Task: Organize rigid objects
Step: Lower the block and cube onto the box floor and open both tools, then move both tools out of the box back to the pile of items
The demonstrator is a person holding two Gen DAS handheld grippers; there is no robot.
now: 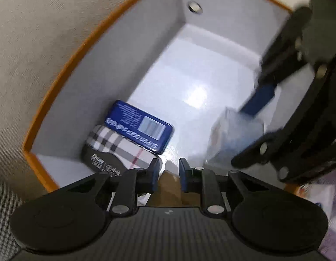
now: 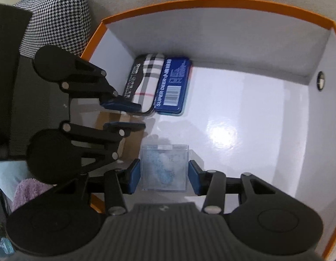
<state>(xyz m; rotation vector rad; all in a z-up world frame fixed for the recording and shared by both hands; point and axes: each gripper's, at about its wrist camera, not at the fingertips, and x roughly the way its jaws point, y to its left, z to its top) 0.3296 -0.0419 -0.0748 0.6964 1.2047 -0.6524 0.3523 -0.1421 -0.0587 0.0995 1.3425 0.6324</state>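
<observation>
An orange-rimmed box (image 1: 65, 63) (image 2: 211, 2) with a white inside holds a plaid case (image 1: 118, 145) (image 2: 146, 80) and a blue tin (image 1: 139, 126) (image 2: 173, 84) leaning on it, in a corner. A clear plastic cube (image 2: 164, 167) (image 1: 235, 137) with blue and white contents sits on the box floor between the fingers of my right gripper (image 2: 164, 175), which stand slightly apart from its sides. My left gripper (image 1: 169, 171) (image 2: 124, 115) is open and empty, low at the box's near wall next to the plaid case.
A houndstooth cushion (image 2: 57, 19) (image 1: 2, 206) lies beside the box on a beige sofa surface (image 1: 37, 32). A purple towel (image 2: 26, 191) lies outside the box. A metal eyelet (image 1: 195, 6) (image 2: 320, 80) is set in one box wall.
</observation>
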